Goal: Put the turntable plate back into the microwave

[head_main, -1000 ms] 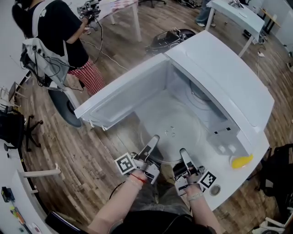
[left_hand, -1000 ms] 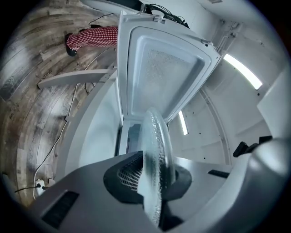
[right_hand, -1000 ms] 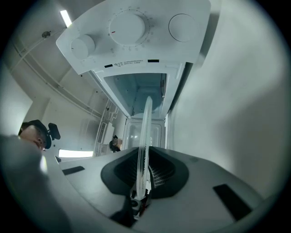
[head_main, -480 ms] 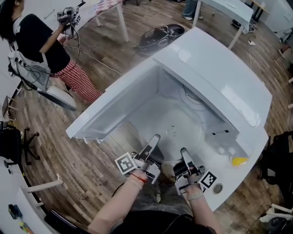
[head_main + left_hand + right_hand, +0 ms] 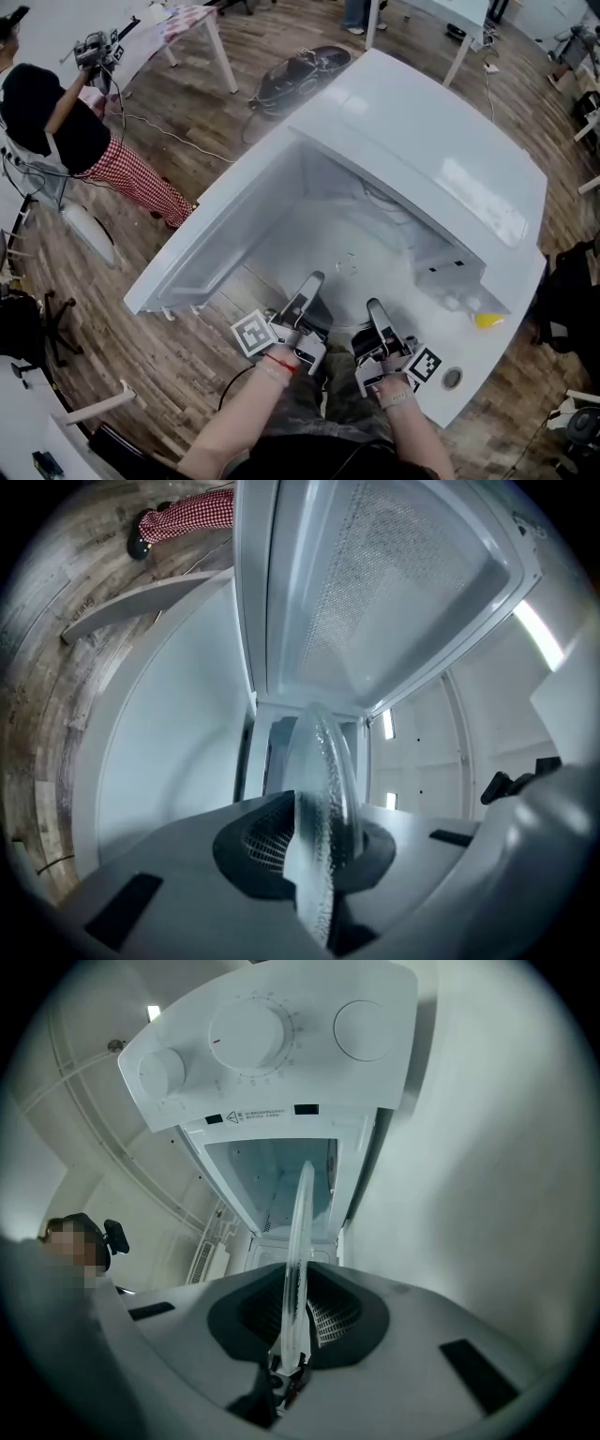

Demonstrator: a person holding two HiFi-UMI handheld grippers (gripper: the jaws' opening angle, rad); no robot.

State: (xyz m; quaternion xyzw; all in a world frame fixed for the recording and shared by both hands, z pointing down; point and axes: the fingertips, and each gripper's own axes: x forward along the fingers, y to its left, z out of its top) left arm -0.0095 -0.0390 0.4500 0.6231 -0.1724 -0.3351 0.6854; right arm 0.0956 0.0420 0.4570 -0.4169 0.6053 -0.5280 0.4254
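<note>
The glass plate (image 5: pixel 352 267) reaches into the open microwave (image 5: pixel 441 159), its near rim pinched from both sides: the left gripper (image 5: pixel 312 281) and right gripper (image 5: pixel 373 307) are each clamped tight on its edge. The door (image 5: pixel 216 234) stands open at left.
</note>
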